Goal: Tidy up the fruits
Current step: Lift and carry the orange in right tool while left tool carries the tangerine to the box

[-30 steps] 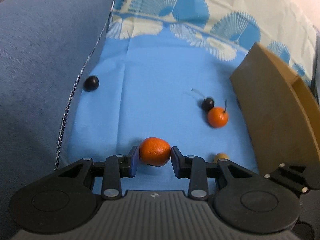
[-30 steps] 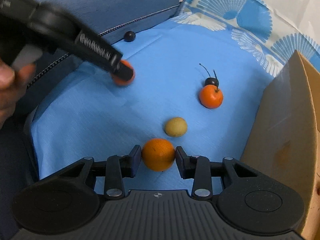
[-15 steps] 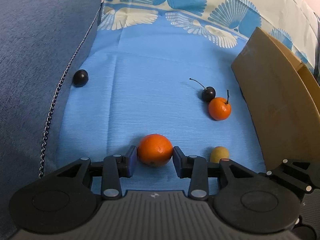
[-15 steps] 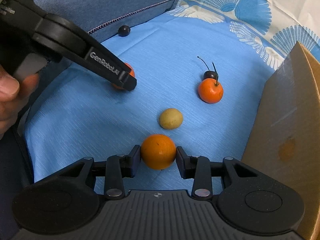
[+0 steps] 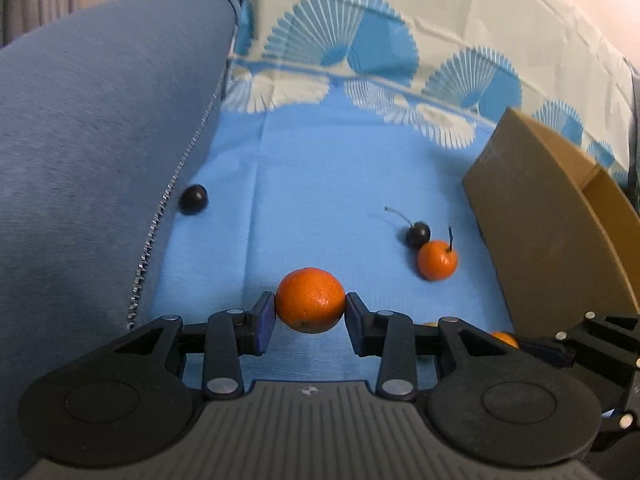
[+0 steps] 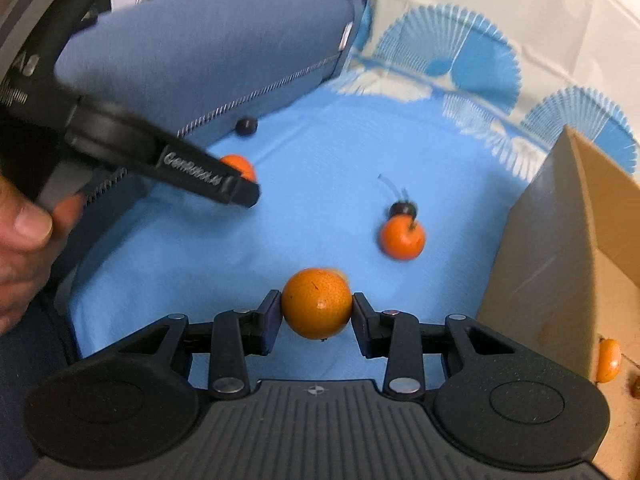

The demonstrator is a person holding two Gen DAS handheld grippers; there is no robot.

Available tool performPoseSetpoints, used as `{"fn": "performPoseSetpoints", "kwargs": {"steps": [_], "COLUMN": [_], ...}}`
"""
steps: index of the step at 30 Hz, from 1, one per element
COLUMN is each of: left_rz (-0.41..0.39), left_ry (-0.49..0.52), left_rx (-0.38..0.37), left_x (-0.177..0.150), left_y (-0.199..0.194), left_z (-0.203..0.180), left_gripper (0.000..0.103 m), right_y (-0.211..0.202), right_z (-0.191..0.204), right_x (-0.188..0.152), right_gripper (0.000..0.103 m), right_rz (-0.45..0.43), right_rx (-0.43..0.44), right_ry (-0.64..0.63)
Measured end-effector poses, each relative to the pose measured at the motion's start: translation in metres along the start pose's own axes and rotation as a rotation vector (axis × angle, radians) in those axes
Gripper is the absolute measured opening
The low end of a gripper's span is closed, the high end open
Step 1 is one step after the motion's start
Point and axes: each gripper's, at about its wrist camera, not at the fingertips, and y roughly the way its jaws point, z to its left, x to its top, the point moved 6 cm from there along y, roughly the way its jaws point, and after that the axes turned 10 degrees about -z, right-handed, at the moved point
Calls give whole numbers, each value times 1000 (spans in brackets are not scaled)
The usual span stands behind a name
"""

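Observation:
My left gripper (image 5: 310, 312) is shut on an orange mandarin (image 5: 310, 300) and holds it above the blue cloth (image 5: 320, 184). It also shows in the right wrist view (image 6: 240, 188) with its mandarin (image 6: 240, 166). My right gripper (image 6: 317, 316) is shut on a second orange (image 6: 317, 304), lifted off the cloth. A small orange with a stem (image 5: 437, 260) (image 6: 402, 238) lies on the cloth, touching a dark cherry (image 5: 417, 234) (image 6: 403, 209). Another dark fruit (image 5: 193, 199) (image 6: 245, 126) lies by the cushion.
A cardboard box (image 5: 552, 240) (image 6: 568, 248) stands at the right with an orange fruit (image 6: 608, 360) inside. A blue cushion (image 5: 92, 160) with a zipper borders the cloth on the left. A fan-patterned cloth (image 5: 360, 48) lies behind.
Both grippers have risen with their oranges, which now hang above the cloth. The small yellow fruit is now almost hidden behind the right gripper's orange.

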Motion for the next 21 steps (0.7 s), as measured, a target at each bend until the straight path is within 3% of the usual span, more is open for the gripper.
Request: {"fn": "performPoseSetpoints", "kwargs": {"steps": [15,21], "left_rz": [-161,-195], "left_ry": [81,106], "left_rx": [2,-25], "left_x": [16,32], "left_y": [-44,-55], "left_z": [-33,-53], "left_gripper": [42,42], "right_y": [-85,-126], "right_z": [-48,-81], "right_x": [36,43], "right_gripper": [39,39], "right_rz": [-355,-479], "right_rx": [-87,-165], "right_ry": [123,78]}}
